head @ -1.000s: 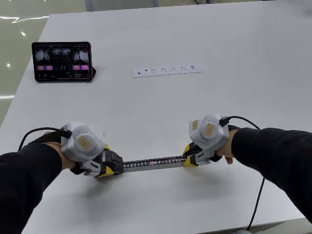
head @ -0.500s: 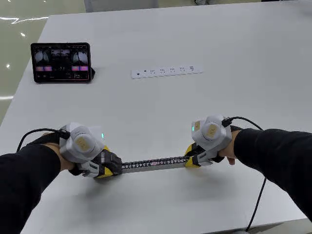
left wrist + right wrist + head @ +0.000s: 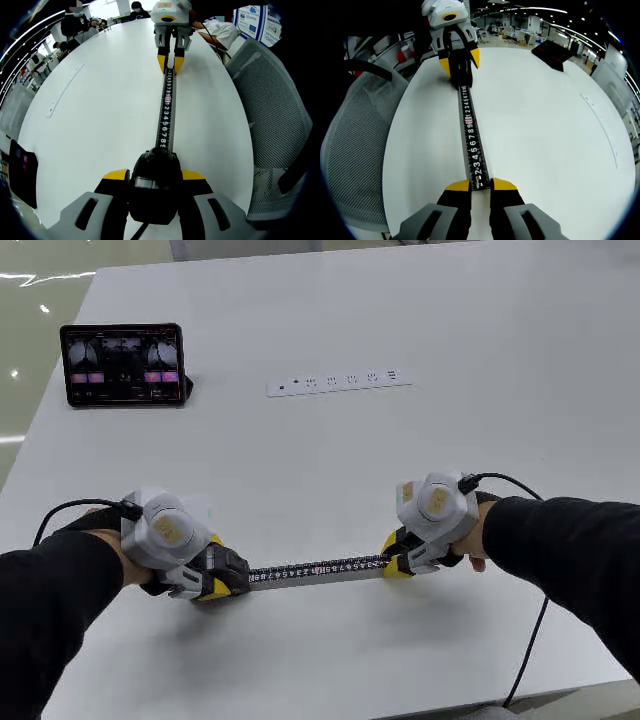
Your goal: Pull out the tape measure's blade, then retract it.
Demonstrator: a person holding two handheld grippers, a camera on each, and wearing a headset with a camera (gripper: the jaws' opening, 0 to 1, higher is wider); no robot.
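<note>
Both forearms, in black sleeves (image 3: 50,610), reach in from the near edge of the table (image 3: 480,420). They lie low over it on the person's side of the strip (image 3: 340,382). The hands are turned inward, so the two grippers point at each other.

The left gripper (image 3: 215,575) sits nearer the person than the strip and out past its left end. Its jaws are clamped on the black case (image 3: 228,570) from both sides. In the left gripper view, the case (image 3: 155,187) is wedged between the yellow tips of the left gripper (image 3: 155,175).

The right gripper (image 3: 393,558) is nearer the person than the strip's right end. In the right gripper view, the jaws of the right gripper (image 3: 481,185) are pinched on the tip of the blade (image 3: 471,135), with a yellow pad on each side.

The blade (image 3: 315,571) is drawn out straight between the grippers. Its long axis runs roughly parallel to the strip, rising slightly toward the right gripper. It lies flat and low over the table with its numbered face up. The case's mouth points at the right gripper, and the blade (image 3: 166,107) runs straight away from it.

A tablet (image 3: 123,364) stands left of the strip with its screen lit. A cable (image 3: 530,640) trails from the right gripper over the near edge.
</note>
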